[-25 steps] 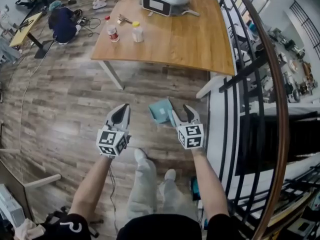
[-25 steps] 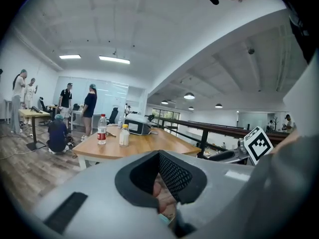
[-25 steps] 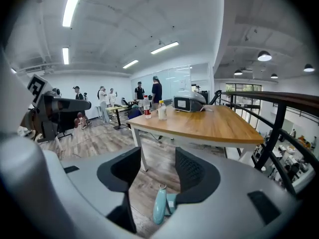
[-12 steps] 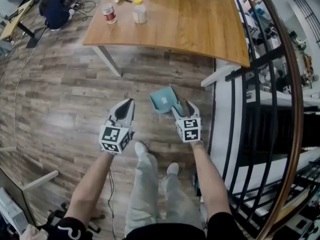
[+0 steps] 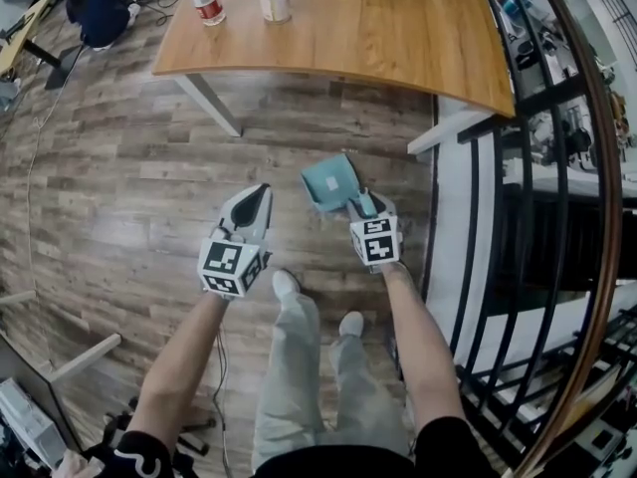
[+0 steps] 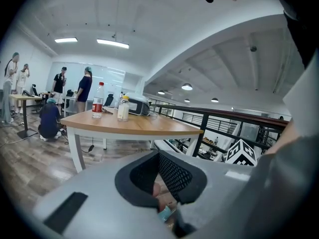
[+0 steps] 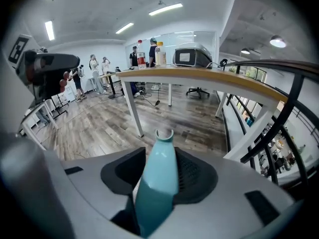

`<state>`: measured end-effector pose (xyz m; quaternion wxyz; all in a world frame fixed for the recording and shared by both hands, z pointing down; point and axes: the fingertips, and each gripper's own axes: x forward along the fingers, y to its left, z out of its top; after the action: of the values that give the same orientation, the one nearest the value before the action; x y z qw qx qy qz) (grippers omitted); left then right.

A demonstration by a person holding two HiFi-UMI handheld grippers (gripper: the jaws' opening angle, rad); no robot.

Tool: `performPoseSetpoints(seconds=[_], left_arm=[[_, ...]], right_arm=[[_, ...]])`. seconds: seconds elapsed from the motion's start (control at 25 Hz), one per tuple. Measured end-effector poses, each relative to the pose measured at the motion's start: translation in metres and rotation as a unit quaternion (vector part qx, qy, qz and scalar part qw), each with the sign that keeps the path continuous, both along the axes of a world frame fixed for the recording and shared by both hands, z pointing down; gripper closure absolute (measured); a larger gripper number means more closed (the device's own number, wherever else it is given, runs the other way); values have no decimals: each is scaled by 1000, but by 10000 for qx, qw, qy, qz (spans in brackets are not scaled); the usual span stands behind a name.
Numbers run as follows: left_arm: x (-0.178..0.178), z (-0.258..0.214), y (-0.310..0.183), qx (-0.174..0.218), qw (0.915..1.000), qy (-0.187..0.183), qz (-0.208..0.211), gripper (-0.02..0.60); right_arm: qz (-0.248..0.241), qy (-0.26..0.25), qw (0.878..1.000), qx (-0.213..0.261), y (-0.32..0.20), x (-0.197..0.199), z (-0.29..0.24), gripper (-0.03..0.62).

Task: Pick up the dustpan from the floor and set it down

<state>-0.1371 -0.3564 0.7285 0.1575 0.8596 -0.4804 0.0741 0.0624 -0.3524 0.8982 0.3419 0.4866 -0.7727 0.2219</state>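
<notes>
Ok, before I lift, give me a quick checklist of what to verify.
1. Handle sits between the jaws of the right hand-held gripper: ok.
2. Grip: the jaws have just been closing and the pads look to be against the handle on both sides: ok; firmness cannot tell.
3. Dustpan appears to rest flat on the floor: ok.
4. Left hand-held gripper is shut, empty and apart from the dustpan: ok.
5. Table leg and railing stand apart from the dustpan: ok.
</notes>
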Motion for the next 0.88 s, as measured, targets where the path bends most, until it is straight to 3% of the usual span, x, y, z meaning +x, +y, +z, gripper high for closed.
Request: performPoseSetpoints(seconds=[0.12,0.52,0.88], left_arm=[[1,5,4,-26,10000,-10,26,586],[9,0,-14,-71,9999,-60,-57,586],[17,-52,11,25,9996,-74,-284,586]], right_arm=[[183,63,9998,10,4,4,-1,514],[352,170,9992,80,-14,33,-17,507],[418,-74,9989,198,5,49,-101,505]])
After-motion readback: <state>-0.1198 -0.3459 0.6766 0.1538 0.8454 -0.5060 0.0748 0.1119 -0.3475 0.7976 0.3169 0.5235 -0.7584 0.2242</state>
